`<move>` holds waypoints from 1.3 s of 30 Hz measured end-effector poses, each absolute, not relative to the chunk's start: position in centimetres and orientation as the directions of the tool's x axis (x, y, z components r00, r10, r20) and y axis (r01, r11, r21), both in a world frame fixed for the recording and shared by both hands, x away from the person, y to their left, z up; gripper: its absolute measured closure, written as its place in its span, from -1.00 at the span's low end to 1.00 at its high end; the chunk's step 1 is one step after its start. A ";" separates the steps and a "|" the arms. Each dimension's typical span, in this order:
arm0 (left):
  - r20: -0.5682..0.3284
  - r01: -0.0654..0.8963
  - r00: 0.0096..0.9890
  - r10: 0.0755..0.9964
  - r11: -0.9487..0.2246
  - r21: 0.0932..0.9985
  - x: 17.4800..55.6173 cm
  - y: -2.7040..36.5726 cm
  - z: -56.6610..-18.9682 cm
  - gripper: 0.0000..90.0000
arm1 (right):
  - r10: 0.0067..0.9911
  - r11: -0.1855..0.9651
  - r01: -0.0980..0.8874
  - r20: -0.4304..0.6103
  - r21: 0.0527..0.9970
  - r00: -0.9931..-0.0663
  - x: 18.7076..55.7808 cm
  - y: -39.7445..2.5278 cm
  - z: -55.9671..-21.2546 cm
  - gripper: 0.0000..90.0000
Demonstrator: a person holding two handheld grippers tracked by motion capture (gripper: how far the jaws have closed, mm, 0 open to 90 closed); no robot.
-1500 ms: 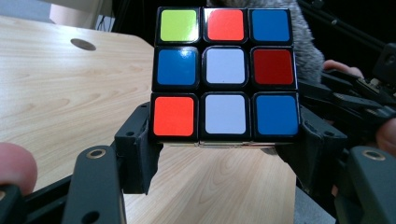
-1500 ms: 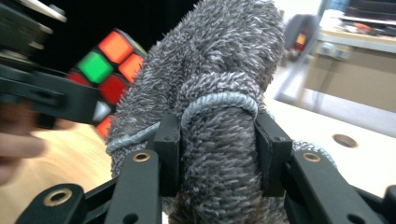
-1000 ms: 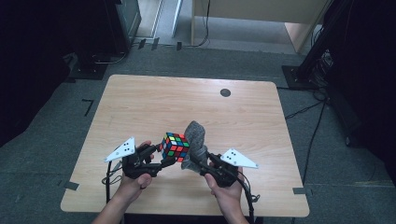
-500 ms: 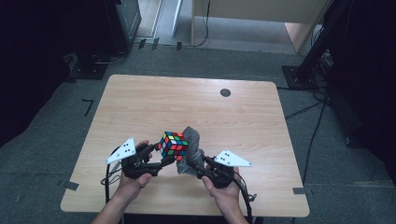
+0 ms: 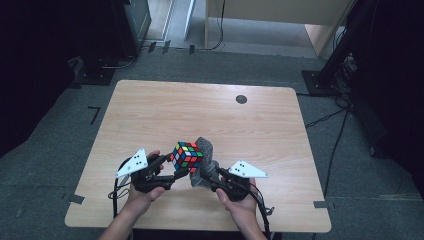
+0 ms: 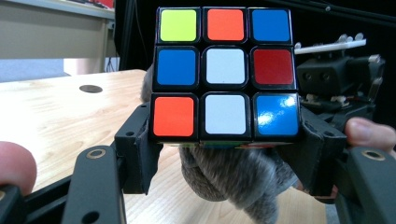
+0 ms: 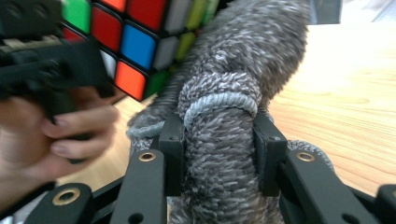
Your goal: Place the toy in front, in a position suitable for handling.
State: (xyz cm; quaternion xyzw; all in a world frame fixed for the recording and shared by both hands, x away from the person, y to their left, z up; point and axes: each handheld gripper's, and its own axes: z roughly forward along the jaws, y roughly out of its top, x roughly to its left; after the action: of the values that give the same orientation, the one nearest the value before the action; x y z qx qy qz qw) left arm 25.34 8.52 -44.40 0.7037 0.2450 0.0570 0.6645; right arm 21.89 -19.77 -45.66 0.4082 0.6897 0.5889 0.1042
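A scrambled Rubik's cube (image 6: 225,73) is clamped between the jaws of the left gripper (image 6: 224,140), low in the centre of the high view, above the wooden table (image 5: 165,110). Nine stickers face the left gripper view: yellow, orange, blue, white, red. A grey knitted cloth (image 7: 224,135) is pinched by the right gripper (image 7: 218,154); its lower part is hidden, and the far side of the cube is covered.

Dim dark surroundings frame an evenly lit table (image 5: 150,115); glare glints on the cube (image 6: 275,116), nearby hand (image 7: 60,135) blurred.
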 end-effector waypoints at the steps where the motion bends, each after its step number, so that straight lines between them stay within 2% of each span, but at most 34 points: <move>1: -0.238 0.265 0.873 0.425 -0.004 0.964 25.3 8.5 -44.4 -0.24 | 0.693 -0.048 0.423 0.335 0.905 -0.638 21.8 -20.1 -45.4 0.42; 5: -0.232 0.264 0.875 0.425 -0.016 0.964 25.3 8.4 -44.6 -0.24 | 0.689 -0.133 0.365 0.351 0.921 -0.634 21.4 -21.2 -44.2 0.42; 7: -0.217 0.252 0.874 0.435 -0.024 0.967 25.3 8.3 -44.6 -0.24 | 0.655 -0.099 0.398 0.361 0.912 -0.664 21.6 -20.6 -44.7 0.41; 8: -0.203 0.245 0.870 0.450 -0.036 0.969 25.3 8.3 -44.5 -0.24 | 0.660 0.004 0.455 0.339 0.891 -0.670 22.1 -19.7 -45.6 0.41; 9: -0.164 0.228 0.858 0.486 -0.074 0.971 25.3 8.3 -44.5 -0.24 | 0.695 0.053 0.470 0.306 0.881 -0.651 22.3 -19.5 -45.9 0.41; 10: -0.164 0.228 0.858 0.486 -0.074 0.971 25.3 8.3 -44.5 -0.24 | 0.695 0.053 0.470 0.306 0.881 -0.651 22.3 -19.5 -45.9 0.41; 13: -0.061 0.175 0.844 0.533 -0.165 0.971 25.1 8.1 -44.7 -0.24 | 0.760 0.002 0.448 0.290 0.894 -0.581 22.5 -20.9 -45.4 0.42; 14: 0.030 0.128 0.836 0.548 -0.248 0.960 24.9 7.7 -45.0 -0.24 | 0.791 -0.056 0.388 0.278 0.920 -0.545 22.2 -22.1 -44.2 0.42; 17: 0.149 0.060 0.835 0.530 -0.357 0.932 24.3 6.6 -45.5 -0.24 | 0.770 -0.079 0.313 0.257 0.947 -0.584 21.4 -22.6 -42.5 0.41; 18: 0.149 0.060 0.835 0.530 -0.357 0.932 24.3 6.6 -45.5 -0.24 | 0.770 -0.079 0.313 0.257 0.947 -0.584 21.4 -22.6 -42.5 0.41; 20: 0.192 0.024 0.845 0.499 -0.394 0.919 23.8 5.9 -45.7 -0.24 | 0.727 -0.072 0.290 0.249 0.954 -0.640 21.1 -22.0 -41.9 0.41; 22: 0.211 -0.006 0.855 0.473 -0.398 0.917 23.3 5.4 -45.7 -0.24 | 0.705 -0.039 0.314 0.249 0.949 -0.664 21.1 -21.1 -41.9 0.41; 23: 0.226 -0.013 0.853 0.471 -0.413 0.911 23.1 5.2 -45.7 -0.24 | 0.724 -0.006 0.368 0.258 0.930 -0.640 21.6 -20.7 -42.8 0.40; 24: 0.242 -0.016 0.846 0.475 -0.432 0.902 23.1 5.1 -45.8 -0.24 | 0.724 -0.006 0.368 0.258 0.930 -0.640 21.6 -20.7 -42.8 0.40; 25: 0.238 -0.014 0.847 0.475 -0.429 0.903 23.1 5.1 -45.8 -0.24 | 0.743 -0.002 0.397 0.267 0.918 -0.614 22.0 -21.0 -43.3 0.41; 26: 0.221 -0.007 0.852 0.475 -0.411 0.911 23.2 5.3 -45.9 -0.24 | 0.811 0.052 0.453 0.227 0.890 -0.539 22.6 -21.4 -44.1 0.41; 29: 0.228 -0.011 0.847 0.480 -0.414 0.910 23.3 5.3 -45.8 -0.24 | 0.807 0.005 0.438 0.256 0.899 -0.533 22.5 -22.0 -44.2 0.41; 31: 0.256 -0.027 0.843 0.474 -0.437 0.899 23.1 5.2 -45.9 -0.24 | 0.749 -0.035 0.378 0.274 0.925 -0.603 21.9 -21.8 -43.1 0.40; 32: 0.261 -0.031 0.844 0.469 -0.443 0.896 23.0 5.1 -45.9 -0.24 | 0.749 -0.035 0.378 0.274 0.925 -0.603 21.9 -21.8 -43.1 0.40; 34: 0.265 -0.031 0.845 0.464 -0.452 0.891 22.9 4.9 -45.9 -0.24 | 0.740 0.012 0.382 0.249 0.924 -0.625 22.0 -21.0 -43.1 0.40; 36: 0.267 -0.026 0.843 0.467 -0.461 0.887 23.0 4.8 -46.0 -0.24 | 0.791 0.056 0.419 0.216 0.906 -0.572 22.3 -20.8 -43.8 0.41; 37: 0.257 -0.018 0.844 0.470 -0.456 0.890 23.0 4.8 -45.9 -0.24 | 0.826 0.093 0.428 0.170 0.899 -0.537 22.4 -20.8 -44.0 0.41; 38: 0.255 0.013 0.837 0.484 -0.483 0.875 23.3 4.6 -45.8 -0.24 | 0.860 0.159 0.384 0.064 0.910 -0.507 22.0 -20.6 -43.9 0.41; 39: 0.255 0.013 0.837 0.484 -0.483 0.875 23.3 4.6 -45.8 -0.24 | 0.857 0.172 0.350 0.035 0.921 -0.513 21.6 -20.4 -43.5 0.41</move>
State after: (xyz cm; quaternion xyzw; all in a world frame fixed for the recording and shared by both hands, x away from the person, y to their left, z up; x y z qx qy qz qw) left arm 23.28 4.58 -45.81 0.8264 0.1502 0.2423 0.4856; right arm 21.58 -20.41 -43.45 0.4193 0.7199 0.4882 0.2599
